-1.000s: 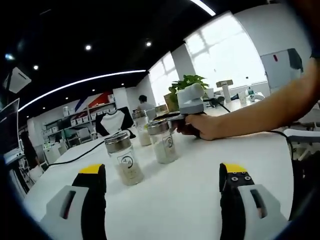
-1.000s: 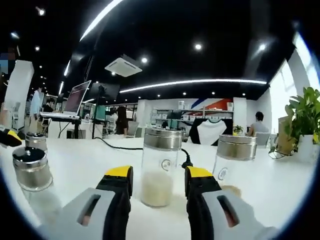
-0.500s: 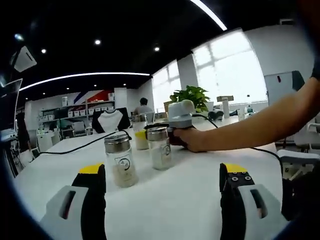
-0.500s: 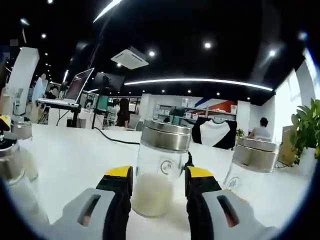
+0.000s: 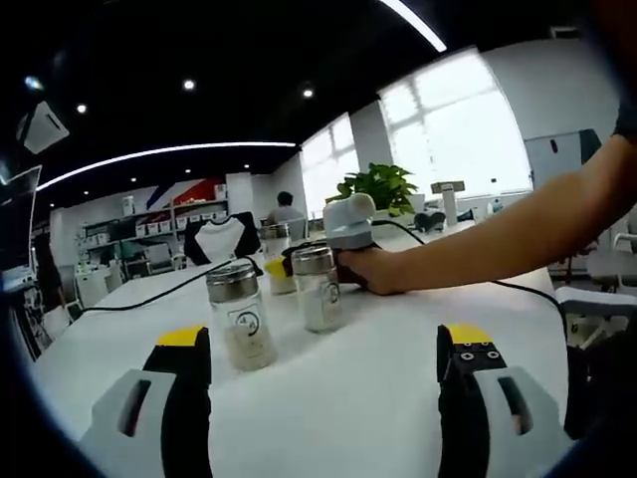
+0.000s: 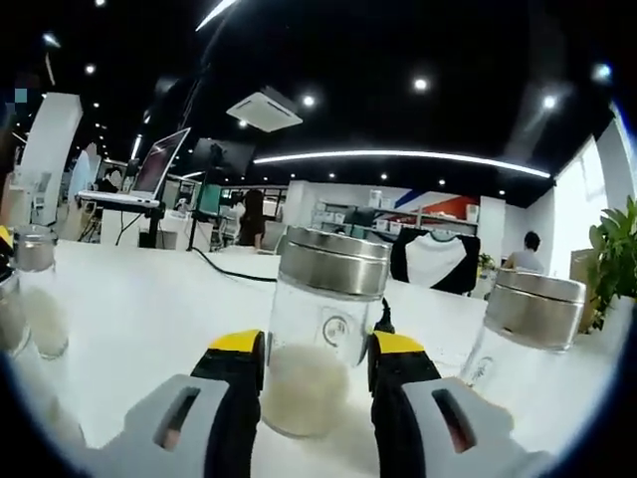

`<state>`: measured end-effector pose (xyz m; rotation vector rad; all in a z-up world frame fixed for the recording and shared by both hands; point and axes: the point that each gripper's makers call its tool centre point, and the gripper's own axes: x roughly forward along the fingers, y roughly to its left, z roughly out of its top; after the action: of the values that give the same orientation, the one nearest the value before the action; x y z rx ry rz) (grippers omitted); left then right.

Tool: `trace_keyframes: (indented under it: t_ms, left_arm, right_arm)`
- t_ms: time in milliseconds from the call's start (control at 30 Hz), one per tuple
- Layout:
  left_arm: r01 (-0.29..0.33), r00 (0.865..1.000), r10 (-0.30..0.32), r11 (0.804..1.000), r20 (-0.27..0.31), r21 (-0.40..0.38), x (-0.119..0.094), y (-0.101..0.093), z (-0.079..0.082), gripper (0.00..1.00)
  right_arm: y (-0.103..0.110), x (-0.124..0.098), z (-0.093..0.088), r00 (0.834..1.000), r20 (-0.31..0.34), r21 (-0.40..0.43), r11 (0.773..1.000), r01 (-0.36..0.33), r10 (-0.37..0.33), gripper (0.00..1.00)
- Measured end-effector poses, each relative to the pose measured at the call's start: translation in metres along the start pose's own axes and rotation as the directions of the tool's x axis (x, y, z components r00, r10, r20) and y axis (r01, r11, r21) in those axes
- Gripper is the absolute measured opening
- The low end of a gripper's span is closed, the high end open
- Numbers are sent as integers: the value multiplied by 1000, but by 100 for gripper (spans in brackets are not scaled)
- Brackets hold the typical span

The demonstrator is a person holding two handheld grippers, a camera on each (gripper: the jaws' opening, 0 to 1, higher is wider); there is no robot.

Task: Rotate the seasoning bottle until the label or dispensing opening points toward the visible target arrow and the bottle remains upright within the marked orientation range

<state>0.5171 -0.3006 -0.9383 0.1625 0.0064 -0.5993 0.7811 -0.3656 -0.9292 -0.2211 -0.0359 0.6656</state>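
Hovering low over the white table (image 5: 338,398), the left gripper (image 5: 323,351) held its black, yellow-tipped jaws spread wide with nothing between them. Ahead and slightly left stood a clear glass jar with a steel lid and pale grains (image 5: 237,314), upright and well apart from those jaws. Beyond it a second, similar glass seasoning bottle with a steel lid and white powder (image 5: 317,287) stood upright, with the right gripper (image 5: 343,234), white-bodied and held by the person's hand (image 5: 376,271), up against its far side.

From the right gripper view, that same seasoning bottle (image 6: 323,339) stood between the right gripper's (image 6: 316,351) jaws, its long axis vertical, its small round label facing the camera. The jaws flanked its lower body closely; whether they actually pinched the glass could not be told. Another steel-lidded glass jar (image 6: 528,324) stood just beside to the right. No target arrow showed. The right gripper was far nearer, so the twist about the vertical axis looked to be its job.
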Motion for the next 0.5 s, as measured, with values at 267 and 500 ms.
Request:
trace_keyframes:
  t_ms: [267,500]
  left_arm:
    - [-17,1000,17,1000,-10,9,0,3,-2,99]
    - [-21,1000,21,1000,-11,11,0,4,-2,99]
  right_arm:
    - [-1,1,0,1000,-4,42,999,-14,14,39]
    - [-3,-5,0,1000,2,98,995,-27,27,37]
